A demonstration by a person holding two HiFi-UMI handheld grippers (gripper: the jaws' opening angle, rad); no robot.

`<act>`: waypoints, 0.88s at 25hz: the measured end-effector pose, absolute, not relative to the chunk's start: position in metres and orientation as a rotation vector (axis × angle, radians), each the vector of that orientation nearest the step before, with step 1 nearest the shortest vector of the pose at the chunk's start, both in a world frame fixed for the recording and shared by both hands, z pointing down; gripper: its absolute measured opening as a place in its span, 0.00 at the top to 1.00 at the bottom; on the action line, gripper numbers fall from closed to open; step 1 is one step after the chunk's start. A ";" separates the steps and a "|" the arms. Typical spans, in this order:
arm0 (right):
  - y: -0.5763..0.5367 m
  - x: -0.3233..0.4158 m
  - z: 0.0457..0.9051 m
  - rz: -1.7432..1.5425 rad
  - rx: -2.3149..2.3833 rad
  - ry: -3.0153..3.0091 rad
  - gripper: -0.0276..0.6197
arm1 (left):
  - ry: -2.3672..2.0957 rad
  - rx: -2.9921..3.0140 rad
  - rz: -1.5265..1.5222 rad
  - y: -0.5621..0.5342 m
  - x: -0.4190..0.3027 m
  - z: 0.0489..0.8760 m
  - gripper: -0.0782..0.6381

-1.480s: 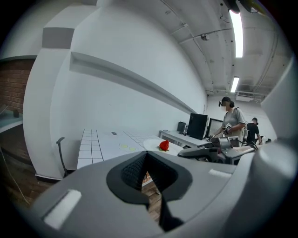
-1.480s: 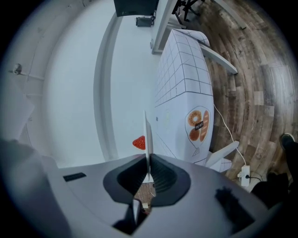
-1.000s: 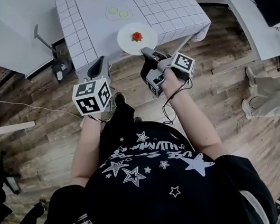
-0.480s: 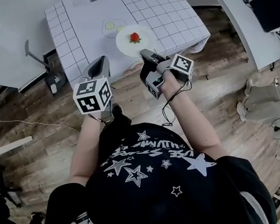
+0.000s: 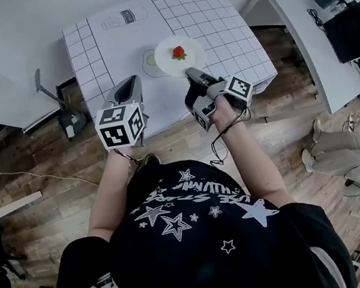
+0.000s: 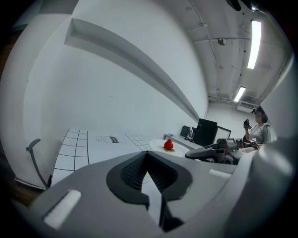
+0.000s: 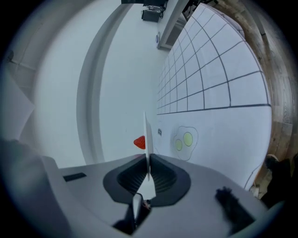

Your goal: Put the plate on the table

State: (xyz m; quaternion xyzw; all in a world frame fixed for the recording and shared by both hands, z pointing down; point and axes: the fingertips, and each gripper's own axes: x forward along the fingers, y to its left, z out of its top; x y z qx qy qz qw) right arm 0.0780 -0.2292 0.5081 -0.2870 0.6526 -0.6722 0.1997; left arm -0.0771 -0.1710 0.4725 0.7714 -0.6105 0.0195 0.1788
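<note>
A white plate (image 5: pixel 172 62) with a red strawberry (image 5: pixel 179 52) on it hangs level over the near part of the white gridded table (image 5: pixel 213 17). It sits beside a printed fried-egg drawing (image 5: pixel 148 59). My right gripper (image 5: pixel 190 73) is shut on the plate's near rim. In the right gripper view the plate (image 7: pixel 147 139) shows edge-on between the pads, with the strawberry (image 7: pixel 139 142) to its left. My left gripper (image 5: pixel 130 85) hovers at the table's front edge, left of the plate, shut and holding nothing. The left gripper view shows the plate (image 6: pixel 160 147) and strawberry (image 6: pixel 168 144) to its right.
A bottle print (image 5: pixel 123 17) lies at the table's far side. A dark stand (image 5: pixel 64 115) sits on the wooden floor to the left. A second desk (image 5: pixel 294 9) with a monitor (image 5: pixel 350 21) is on the right, and a seated person (image 5: pixel 345 142) beyond it.
My right gripper has carried the plate forward, from the table's front edge to over the tabletop by the egg drawing. The left gripper has come up to the table edge too.
</note>
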 end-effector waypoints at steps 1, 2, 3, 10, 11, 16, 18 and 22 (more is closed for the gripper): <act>-0.234 0.077 0.509 -1.877 -0.800 1.828 0.92 | -1.731 2.175 0.046 -0.176 -0.081 0.473 0.88; -0.241 0.075 0.508 -1.880 -0.802 1.828 0.92 | -1.735 2.161 0.035 -0.183 -0.087 0.473 0.88; -0.250 0.072 0.506 -1.887 -0.808 1.824 0.92 | -1.738 2.144 0.025 -0.193 -0.094 0.471 0.88; -0.328 0.039 0.488 -1.980 -0.825 1.838 0.92 | -1.757 2.045 0.038 -0.261 -0.129 0.457 0.88; -0.343 0.034 0.485 -1.985 -0.815 1.839 0.92 | -1.770 2.030 0.038 -0.273 -0.133 0.455 0.88; -0.397 0.019 0.481 -2.016 -0.755 1.893 0.92 | -1.843 1.980 0.017 -0.305 -0.144 0.448 0.88; -0.415 0.013 0.479 -2.031 -0.729 1.922 0.92 | -1.887 1.949 0.008 -0.316 -0.152 0.444 0.88; -0.446 0.003 0.481 -2.064 -0.684 1.957 0.92 | -1.953 1.900 -0.015 -0.335 -0.162 0.438 0.88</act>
